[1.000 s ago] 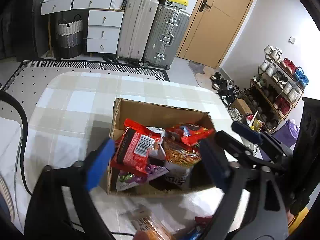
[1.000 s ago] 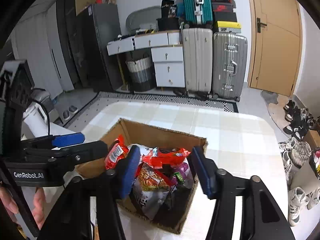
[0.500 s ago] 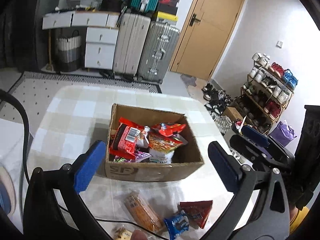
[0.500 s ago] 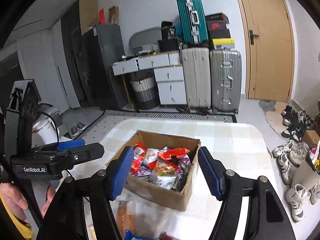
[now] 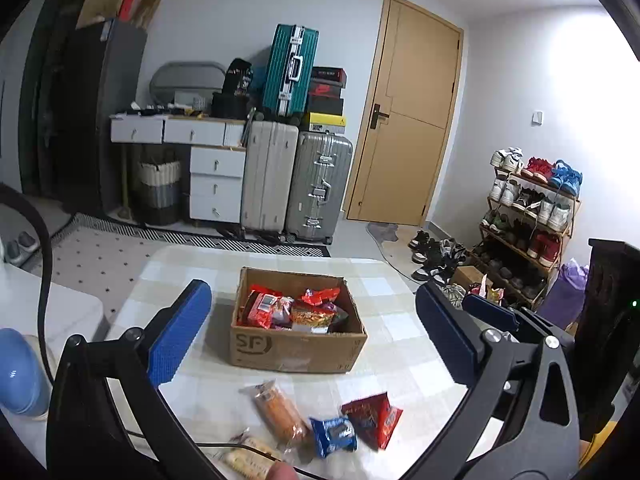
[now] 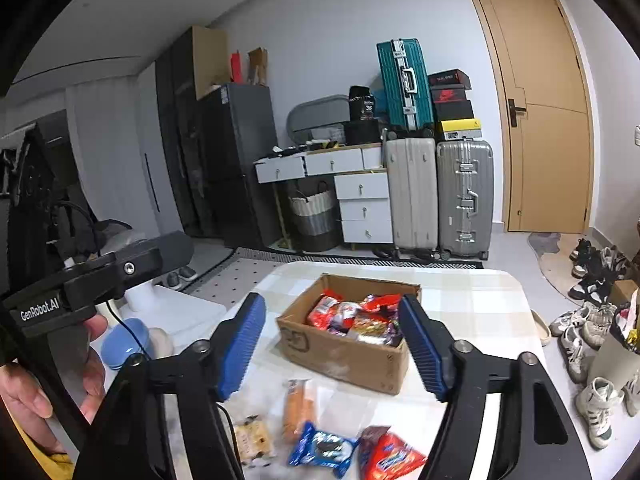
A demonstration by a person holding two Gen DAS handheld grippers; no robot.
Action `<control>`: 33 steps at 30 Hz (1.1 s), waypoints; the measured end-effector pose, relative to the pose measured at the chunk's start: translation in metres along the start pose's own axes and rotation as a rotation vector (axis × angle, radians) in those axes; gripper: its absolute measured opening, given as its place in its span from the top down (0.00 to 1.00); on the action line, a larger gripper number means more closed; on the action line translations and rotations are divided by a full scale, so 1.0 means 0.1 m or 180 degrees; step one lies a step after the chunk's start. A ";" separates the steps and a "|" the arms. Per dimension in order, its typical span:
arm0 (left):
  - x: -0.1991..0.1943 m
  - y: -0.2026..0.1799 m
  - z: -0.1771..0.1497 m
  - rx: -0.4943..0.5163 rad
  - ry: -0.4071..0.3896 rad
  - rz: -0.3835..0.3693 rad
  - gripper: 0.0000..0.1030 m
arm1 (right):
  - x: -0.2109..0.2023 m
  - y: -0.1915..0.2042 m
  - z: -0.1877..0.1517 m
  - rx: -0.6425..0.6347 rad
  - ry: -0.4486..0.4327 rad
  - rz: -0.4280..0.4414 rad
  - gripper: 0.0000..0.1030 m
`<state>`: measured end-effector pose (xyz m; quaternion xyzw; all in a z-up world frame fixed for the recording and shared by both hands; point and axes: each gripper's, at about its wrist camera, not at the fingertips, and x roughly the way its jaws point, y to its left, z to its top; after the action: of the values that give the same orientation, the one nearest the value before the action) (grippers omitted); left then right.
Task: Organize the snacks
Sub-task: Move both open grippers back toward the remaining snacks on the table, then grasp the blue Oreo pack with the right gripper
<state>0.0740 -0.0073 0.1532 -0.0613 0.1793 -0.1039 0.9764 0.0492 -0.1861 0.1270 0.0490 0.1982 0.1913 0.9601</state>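
Left gripper (image 5: pixel 312 332) stands with jaws spread wide and nothing between them; right gripper (image 6: pixel 332 344) has jaws opening, likewise empty. Both hang above the table (image 5: pixel 384 284), likely to survey what remains. Beyond both jaw pairs sits the cardboard box (image 5: pixel 298 346), heaped with bright crinkled packets. Loose snacks lie below the jaws, nearer the camera: an orange packet (image 5: pixel 280 412), a blue one (image 5: pixel 334 436), a red one (image 5: pixel 374 418) (another pale one, partly cut off).
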 end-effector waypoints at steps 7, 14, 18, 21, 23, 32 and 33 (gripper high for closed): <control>-0.70 -0.10 -0.25 0.0042 0.0006 0.0067 0.01 | -0.37 0.20 -0.32 0.0015 -0.0100 0.0074 0.16; -1.12 -0.02 -0.81 0.0076 0.0082 0.0160 0.01 | -0.50 0.35 -0.78 -0.0016 -0.0144 0.0031 0.02; -1.08 0.15 -1.14 -0.0058 0.0219 0.0219 0.01 | -0.38 0.33 -1.06 -0.0013 -0.0052 0.0044 0.01; -0.83 0.29 -1.37 -0.0123 0.0347 0.0266 0.01 | -0.22 0.32 -1.22 -0.0052 0.0041 0.0024 0.01; -0.65 0.37 -1.51 -0.0105 0.0395 0.0336 0.01 | -0.12 0.28 -1.31 -0.0071 0.0069 0.0002 0.01; 0.19 0.60 -1.81 -0.0005 0.0799 0.0370 0.01 | 0.22 0.16 -1.57 -0.0100 0.0335 -0.0043 0.01; 0.23 0.59 -1.82 0.0007 0.0832 0.0346 0.01 | 0.25 0.15 -1.58 -0.0109 0.0376 -0.0070 0.01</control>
<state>0.0399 0.0298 -0.0330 -0.0364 0.3080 -0.0581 0.9489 0.0023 -0.1597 -0.0243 0.0190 0.2517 0.1867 0.9494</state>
